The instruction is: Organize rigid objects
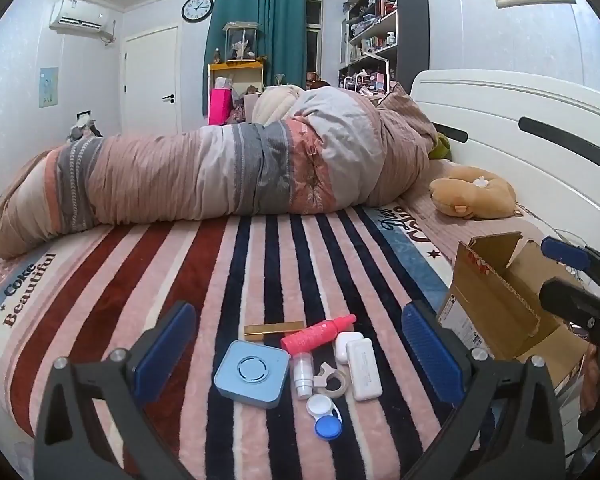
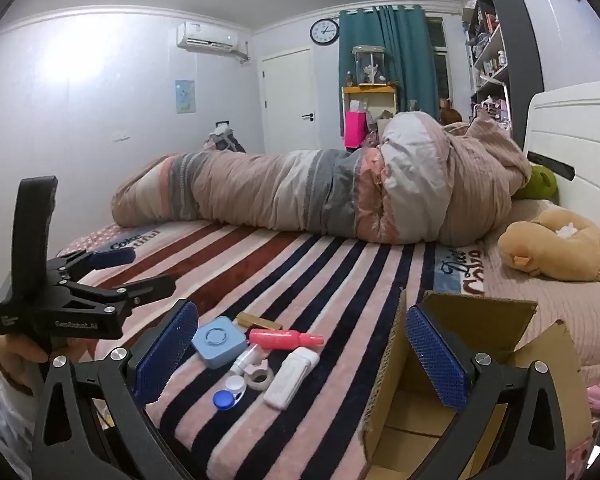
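Small rigid items lie in a cluster on the striped blanket: a blue square box (image 1: 253,373) (image 2: 219,341), a pink bottle (image 1: 316,333) (image 2: 285,339), a white case (image 1: 363,369) (image 2: 290,377), a small clear bottle (image 1: 303,374), a tape ring (image 1: 334,382) (image 2: 261,379), a blue-and-white lens case (image 1: 325,416) (image 2: 230,394) and a gold bar (image 1: 274,328) (image 2: 259,321). My left gripper (image 1: 296,356) is open, straddling the cluster. My right gripper (image 2: 300,354) is open, its right finger over the open cardboard box (image 2: 472,364) (image 1: 504,312).
A rolled quilt (image 1: 220,172) lies across the bed behind the items. A tan plush toy (image 1: 472,196) sits near the white headboard (image 1: 520,120). The left gripper shows in the right wrist view (image 2: 112,272); the right gripper shows at the left wrist view's right edge (image 1: 572,276).
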The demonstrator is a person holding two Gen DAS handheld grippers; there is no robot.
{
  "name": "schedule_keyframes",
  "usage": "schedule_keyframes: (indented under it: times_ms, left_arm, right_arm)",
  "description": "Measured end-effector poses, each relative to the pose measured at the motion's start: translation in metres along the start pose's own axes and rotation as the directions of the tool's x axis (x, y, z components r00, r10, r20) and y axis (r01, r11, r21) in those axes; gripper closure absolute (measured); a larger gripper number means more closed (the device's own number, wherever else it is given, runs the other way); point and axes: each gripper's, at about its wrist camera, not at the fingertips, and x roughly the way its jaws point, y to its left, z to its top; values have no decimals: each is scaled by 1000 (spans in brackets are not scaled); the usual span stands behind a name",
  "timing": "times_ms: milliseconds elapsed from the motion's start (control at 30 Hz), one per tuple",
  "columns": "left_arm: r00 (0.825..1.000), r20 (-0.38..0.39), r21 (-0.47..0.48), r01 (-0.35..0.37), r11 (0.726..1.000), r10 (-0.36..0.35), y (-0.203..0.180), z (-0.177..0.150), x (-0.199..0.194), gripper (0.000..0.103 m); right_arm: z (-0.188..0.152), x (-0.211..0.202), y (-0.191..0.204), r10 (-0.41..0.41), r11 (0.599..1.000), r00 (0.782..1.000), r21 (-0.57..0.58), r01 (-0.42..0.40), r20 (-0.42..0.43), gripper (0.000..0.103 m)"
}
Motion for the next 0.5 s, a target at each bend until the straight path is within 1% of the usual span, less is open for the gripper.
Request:
schedule_keyframes:
  times_ms: [100, 500]
  left_arm:
    - [1000, 1, -4, 2, 1000, -2, 1, -1, -1, 0]
    - [1000, 1, 0, 0, 1000, 0, 2, -1, -1, 1]
  right_arm:
    - [-1, 0, 2, 18, 1000, 1000, 5, -18, -8, 0]
    - [-2, -2, 2, 18, 1000, 1000, 6, -18, -10, 0]
